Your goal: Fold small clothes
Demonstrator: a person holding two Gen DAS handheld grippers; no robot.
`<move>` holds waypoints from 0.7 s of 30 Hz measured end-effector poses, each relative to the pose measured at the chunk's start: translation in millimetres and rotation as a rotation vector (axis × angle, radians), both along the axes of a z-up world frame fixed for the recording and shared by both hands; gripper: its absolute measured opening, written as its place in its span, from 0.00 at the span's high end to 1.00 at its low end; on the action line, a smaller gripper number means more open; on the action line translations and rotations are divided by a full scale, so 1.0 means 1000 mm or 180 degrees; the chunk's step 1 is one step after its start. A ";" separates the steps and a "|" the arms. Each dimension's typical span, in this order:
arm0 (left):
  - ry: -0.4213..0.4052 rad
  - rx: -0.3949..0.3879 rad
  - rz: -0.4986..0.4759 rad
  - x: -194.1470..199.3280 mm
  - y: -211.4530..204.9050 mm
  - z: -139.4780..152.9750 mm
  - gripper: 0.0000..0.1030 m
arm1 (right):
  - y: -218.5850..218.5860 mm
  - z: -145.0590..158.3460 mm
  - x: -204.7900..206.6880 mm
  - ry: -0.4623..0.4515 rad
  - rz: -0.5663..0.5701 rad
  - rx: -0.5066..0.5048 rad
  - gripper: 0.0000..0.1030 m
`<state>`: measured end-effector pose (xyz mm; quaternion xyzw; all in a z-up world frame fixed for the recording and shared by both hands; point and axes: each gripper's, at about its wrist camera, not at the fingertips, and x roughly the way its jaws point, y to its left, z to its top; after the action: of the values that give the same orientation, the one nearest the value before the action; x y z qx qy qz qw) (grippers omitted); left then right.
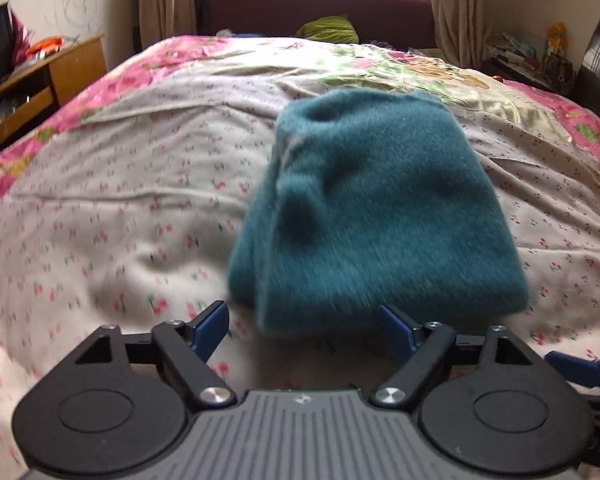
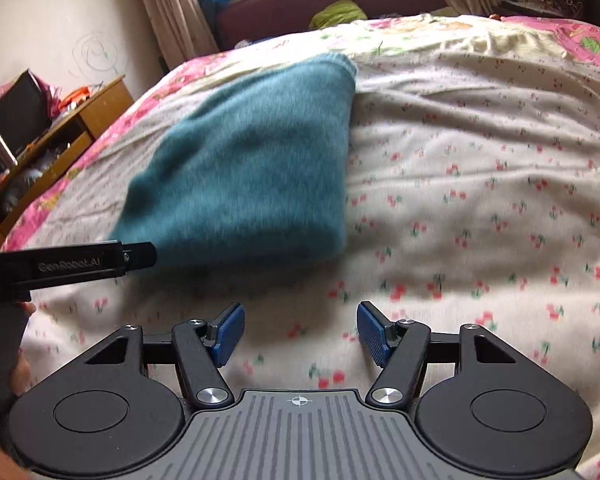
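Over by the left wall a wooden cabinet (image 1: 60, 76) stands beside the bed (image 1: 100, 208), cluttered on top. The left hand-held gripper (image 1: 304, 326) hovers low over the cherry-print bedspread (image 2: 480, 184) with its blue pads spread wide apart, gripping nothing. Just beyond its fingertips lies the teal sweater (image 1: 376, 216), folded into a thick bundle near the middle of the bed, its near edge almost between the pads. To the right of it, the right hand-held gripper (image 2: 300, 330) also stands open and empty above bare bedspread, the sweater off to its left. At the head of the bed a green pillow (image 1: 330, 28) rests against the maroon headboard (image 1: 320, 4).
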<state>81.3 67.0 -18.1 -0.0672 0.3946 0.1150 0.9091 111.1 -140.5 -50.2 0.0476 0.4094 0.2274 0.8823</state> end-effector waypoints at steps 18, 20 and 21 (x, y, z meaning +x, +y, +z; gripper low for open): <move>0.0180 0.0245 0.0029 -0.015 -0.017 -0.026 0.04 | -0.001 0.000 -0.022 -0.0217 -0.0011 -0.0087 0.39; 0.0176 0.0239 0.0019 -0.015 -0.017 -0.026 0.04 | -0.001 0.002 -0.022 -0.0203 -0.0006 -0.0049 0.39; 0.0176 0.0239 0.0017 -0.015 -0.017 -0.026 0.04 | -0.001 0.003 -0.023 -0.0207 -0.0008 -0.0054 0.39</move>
<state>66.1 50.1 -44.1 -0.0309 0.4148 0.1340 0.8995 88.5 -141.3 -47.2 0.0332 0.3823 0.2242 0.8958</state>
